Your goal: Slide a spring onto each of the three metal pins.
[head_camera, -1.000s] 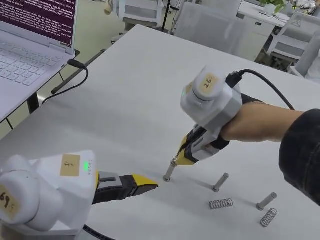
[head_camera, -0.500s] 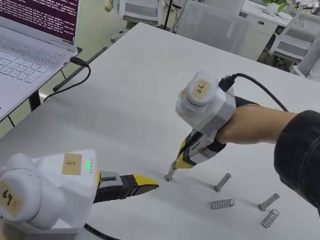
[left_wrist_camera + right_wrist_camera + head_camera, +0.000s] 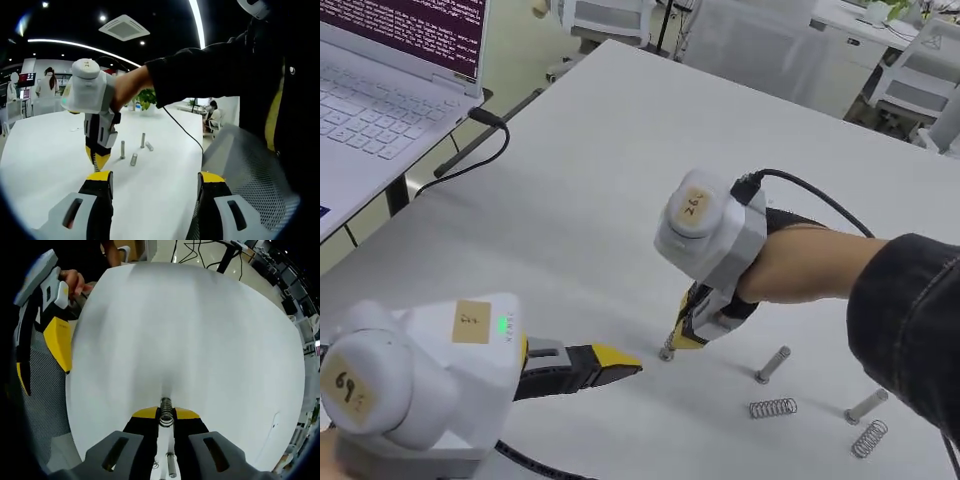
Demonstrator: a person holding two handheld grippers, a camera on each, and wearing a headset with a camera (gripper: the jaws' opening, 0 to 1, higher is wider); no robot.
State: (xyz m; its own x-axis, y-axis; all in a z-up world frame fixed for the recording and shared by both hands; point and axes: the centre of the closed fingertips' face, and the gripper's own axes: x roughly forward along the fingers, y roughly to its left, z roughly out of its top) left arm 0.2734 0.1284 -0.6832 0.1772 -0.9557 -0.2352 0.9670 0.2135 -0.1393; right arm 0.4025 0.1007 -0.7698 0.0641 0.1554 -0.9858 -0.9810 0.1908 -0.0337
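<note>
On the first pin (image 3: pixel 667 350), the one nearest the left gripper (image 3: pixel 618 365): one spring (image 3: pixel 166 416), pinched between the closed yellow tips of the right gripper (image 3: pixel 682 335) and apparently threaded over the pin's upper end. Change noted: compared with a second ago, the right gripper stands lower on the first pin, with less bare metal showing under its tips, though the camera has also shifted. Judged from that, the spring is travelling down the shaft and is close to seated, so the first of three fittings is nearly done and a release is due. Right of the first pin, near: second pin (image 3: pixel 772 364), leaning, bare. Farther right again: third pin (image 3: pixel 866 405), bare. Toward the viewer from those two: one loose spring (image 3: pixel 772 408) lying flat, and another loose spring (image 3: pixel 870 438) just beside the third pin; both unmoved, both still to fit. Left of the first pin, near but apart: left gripper, jaws spread wide, holding nothing, unmoved. Bearing all: white table (image 3: pixel 620 180). Far left of the first pin: laptop (image 3: pixel 380 90) and cable (image 3: pixel 485 150).
</note>
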